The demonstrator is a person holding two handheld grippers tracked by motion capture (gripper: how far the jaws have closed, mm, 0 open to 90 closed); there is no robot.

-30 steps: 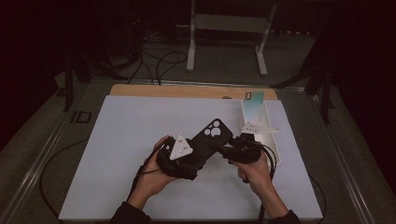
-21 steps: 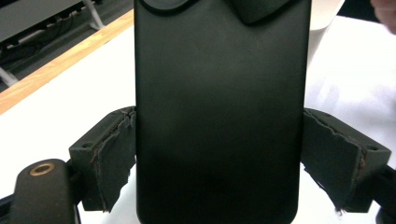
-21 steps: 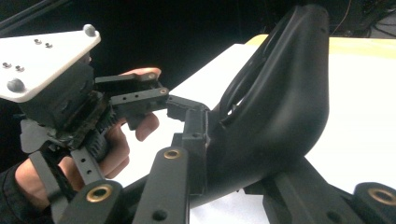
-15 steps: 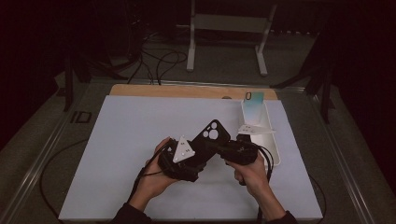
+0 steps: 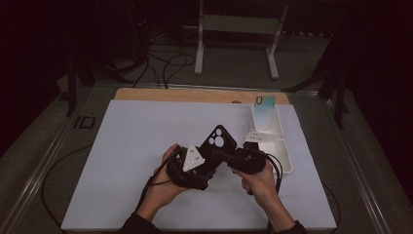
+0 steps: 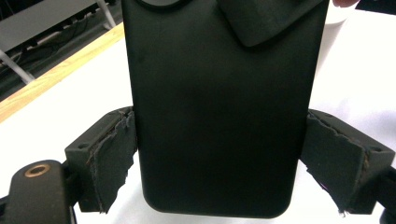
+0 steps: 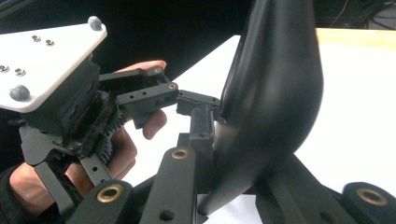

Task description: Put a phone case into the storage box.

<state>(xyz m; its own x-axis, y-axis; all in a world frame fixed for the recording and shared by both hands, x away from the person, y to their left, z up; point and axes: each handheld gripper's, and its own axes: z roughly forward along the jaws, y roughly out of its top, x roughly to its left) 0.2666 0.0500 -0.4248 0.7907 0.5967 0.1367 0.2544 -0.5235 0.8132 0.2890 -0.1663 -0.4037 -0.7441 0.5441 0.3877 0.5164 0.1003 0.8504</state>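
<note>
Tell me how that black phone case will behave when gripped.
The case is probably light and hollow. In the right gripper view its wall bulges where tongs pinch its edge, so it likely flexes. Its matte skin looks grippy; the left tongs' pads press both long edges, and it seems steady.

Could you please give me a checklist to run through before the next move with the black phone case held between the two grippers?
1. Left gripper grips the black phone case across its width, a pad on each long side: ok.
2. Right gripper has just been closing, and its jaws pinch the case's edge: ok.
3. Case lifted off the white mat, camera cutout end pointing away from the person: ok.
4. White tray lies just right of the right gripper, close by: cannot tell whether it will be cleared.
5. Phone with the pale green back rests in the tray's far end: ok.
6. Whether the case's inner side is empty: cannot tell.
</note>
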